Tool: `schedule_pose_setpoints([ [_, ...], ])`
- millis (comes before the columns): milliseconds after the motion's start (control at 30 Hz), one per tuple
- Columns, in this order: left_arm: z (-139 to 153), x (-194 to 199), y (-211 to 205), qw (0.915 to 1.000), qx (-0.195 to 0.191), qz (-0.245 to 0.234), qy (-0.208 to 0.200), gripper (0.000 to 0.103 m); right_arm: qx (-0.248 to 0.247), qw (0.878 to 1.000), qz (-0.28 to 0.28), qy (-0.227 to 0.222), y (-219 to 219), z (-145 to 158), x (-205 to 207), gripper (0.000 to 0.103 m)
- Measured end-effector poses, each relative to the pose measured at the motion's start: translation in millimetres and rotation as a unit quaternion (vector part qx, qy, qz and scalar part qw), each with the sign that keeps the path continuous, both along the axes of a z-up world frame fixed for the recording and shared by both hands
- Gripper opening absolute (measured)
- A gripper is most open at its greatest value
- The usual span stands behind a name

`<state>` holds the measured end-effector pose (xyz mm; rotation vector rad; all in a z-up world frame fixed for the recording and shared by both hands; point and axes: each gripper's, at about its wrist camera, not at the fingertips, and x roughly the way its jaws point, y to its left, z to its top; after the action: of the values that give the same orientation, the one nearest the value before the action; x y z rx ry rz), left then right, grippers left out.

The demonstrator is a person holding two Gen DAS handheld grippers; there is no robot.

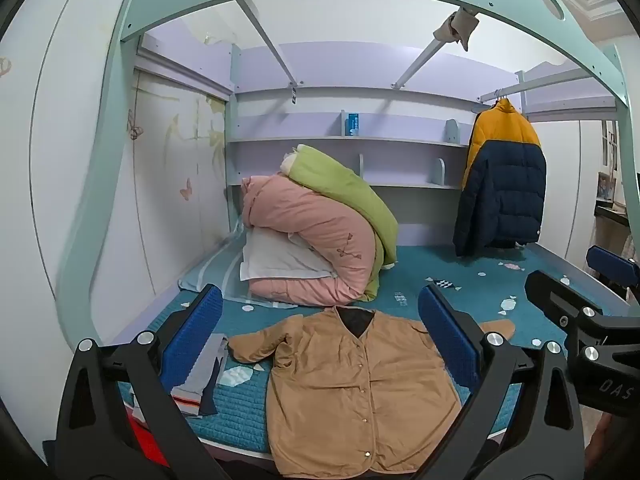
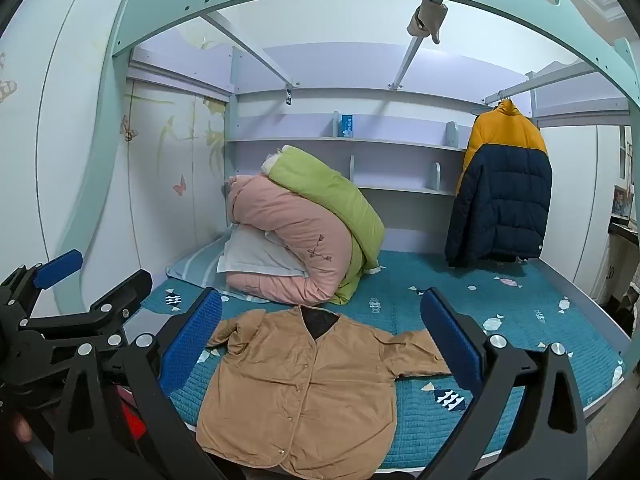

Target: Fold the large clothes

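Your two claws: black frames, blue pads

Your left claw [image 1: 320, 344] has matte black, triangular cut-out arms; round silver screw heads sit at the joints; its fingers [image 1: 192, 336] carry ribbed blue pads; your right claw [image 2: 322, 342] is built the same; seen from the left camera, its black body bears pale letters "DAS".

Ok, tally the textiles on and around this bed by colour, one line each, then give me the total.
Tan: 1, the jacket lying flat, buttoned.
Pink: 1, the rolled quilt.
Green: 1, the quilt leaning on the pink one.
Yellow and navy: 1, the puffer jacket on a hanger.
White: 1, the pillow.
Grey: 1, the folded garment at the bed's near left edge.
Total: 6
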<state>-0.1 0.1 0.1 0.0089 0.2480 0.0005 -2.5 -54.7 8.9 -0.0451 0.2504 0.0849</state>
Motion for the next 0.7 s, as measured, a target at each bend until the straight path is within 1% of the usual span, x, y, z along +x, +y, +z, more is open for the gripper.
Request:
schedule_pose_setpoints([
  [33, -0.1, 0.8, -0.2, 1.0000, 0.001, -0.001, 0.005, 0.098, 0.000, 1.000, 0.000, -0.001, 0.0, 0.0, -0.1, 0.096],
  [233, 1.8, 0.6, 2.7, 1.0000, -0.001, 0.003, -0.003, 0.098, 0.000, 1.000, 0.000, 0.001, 1.1, 0.7, 1.2, 0.096],
  [267, -0.6, 1.6, -1.2, 1.0000, 0.005, -0.001, 0.002, 0.098, 0.002, 1.000, 0.000, -0.002, 0.0, 0.0, -0.4, 0.096],
  [700, 1.2, 6.6, -0.4, 1.0000, 0.007, -0.001, -0.001, 0.098, 0.004, 1.000, -0.004, -0.006, 0.1, 3.4, -2.0, 0.096],
])
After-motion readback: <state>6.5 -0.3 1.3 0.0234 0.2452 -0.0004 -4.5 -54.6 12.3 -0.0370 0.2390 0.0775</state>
